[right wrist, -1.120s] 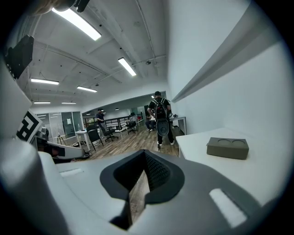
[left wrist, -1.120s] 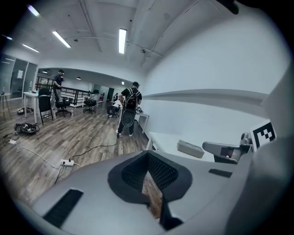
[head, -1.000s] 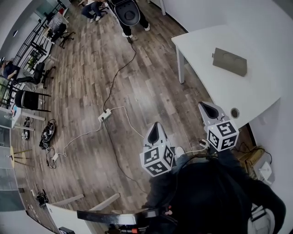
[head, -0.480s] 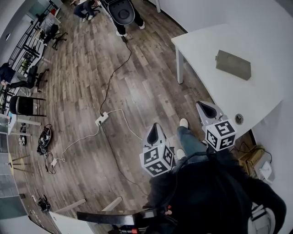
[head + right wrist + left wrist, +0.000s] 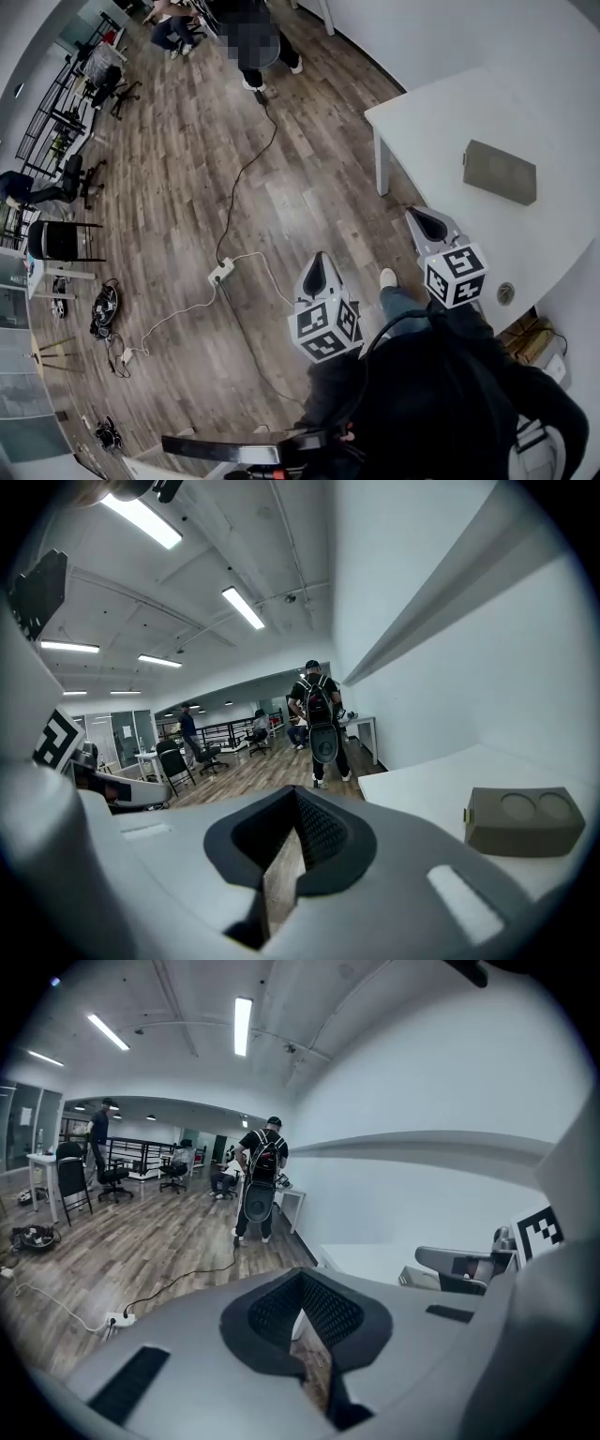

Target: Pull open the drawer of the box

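Grippers are held in the air above the brown wood-plank floor (image 5: 281,187), beside the white curved surface (image 5: 441,122). The left gripper (image 5: 316,269), light grey and fitted with a marker cube, is pointed out over the floor. In the left gripper view its jaws are seen brought together at the tips, with nothing caught between them. The right gripper (image 5: 427,223) is closed and empty in the same way, and is held near the edge of the surface.

The grey-green rectangular box (image 5: 501,172) is laid flat on the surface, well in from its edges and well apart from both grippers. In the right gripper view it (image 5: 518,820) is shown to the right of the jaws, with two round recesses in its top and a small pale tab at its left end.

A white power strip (image 5: 221,273) with a dark cable is laid on the floor, and a standing person (image 5: 319,719) is seen farther off.
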Tool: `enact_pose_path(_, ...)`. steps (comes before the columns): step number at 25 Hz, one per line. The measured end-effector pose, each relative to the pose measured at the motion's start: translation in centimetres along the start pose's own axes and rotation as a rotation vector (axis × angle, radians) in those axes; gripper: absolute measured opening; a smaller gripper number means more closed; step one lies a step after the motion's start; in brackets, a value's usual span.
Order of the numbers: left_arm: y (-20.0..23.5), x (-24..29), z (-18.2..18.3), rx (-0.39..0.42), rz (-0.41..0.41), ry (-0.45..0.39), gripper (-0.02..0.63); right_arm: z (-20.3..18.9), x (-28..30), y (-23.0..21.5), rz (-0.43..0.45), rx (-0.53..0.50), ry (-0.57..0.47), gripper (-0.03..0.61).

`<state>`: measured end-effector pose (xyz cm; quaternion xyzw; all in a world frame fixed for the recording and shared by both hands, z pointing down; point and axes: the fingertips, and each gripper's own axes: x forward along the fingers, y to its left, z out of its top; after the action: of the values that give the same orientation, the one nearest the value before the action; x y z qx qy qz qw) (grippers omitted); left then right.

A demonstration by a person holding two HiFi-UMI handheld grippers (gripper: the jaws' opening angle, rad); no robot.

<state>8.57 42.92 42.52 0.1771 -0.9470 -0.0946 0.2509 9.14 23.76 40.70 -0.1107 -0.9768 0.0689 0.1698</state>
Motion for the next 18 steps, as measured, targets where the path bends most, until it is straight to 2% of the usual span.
enact_pose_path(4, -0.7, 4.5, 3.0, 0.004, -0.013, 0.001, -0.003, 1.9, 4.0, -2.6, -0.002, 0.008, 0.015, -0.006)
enact_pose_path(8, -1.4, 9.3, 4.5, 0.001, -0.015, 0.017, -0.003, 3.7, 7.9, -5.4, 0.005, 0.002, 0.011, -0.006)
enact_pose_path(12, -3.2, 13.5, 6.4, 0.017, -0.065, 0.020, -0.003, 5.1, 9.7, -7.7, -0.019, 0.005, 0.002, -0.006)
enact_pose_path(15, -6.0, 17.1, 6.9, 0.033, -0.096, 0.022, -0.003, 5.5, 10.8, -11.2, -0.035, 0.012, -0.001, -0.006)
enact_pose_path(18, -8.7, 20.4, 6.6, 0.061, -0.153, 0.057, -0.003, 5.1, 11.0, -14.8, -0.097, 0.043, 0.001, -0.007)
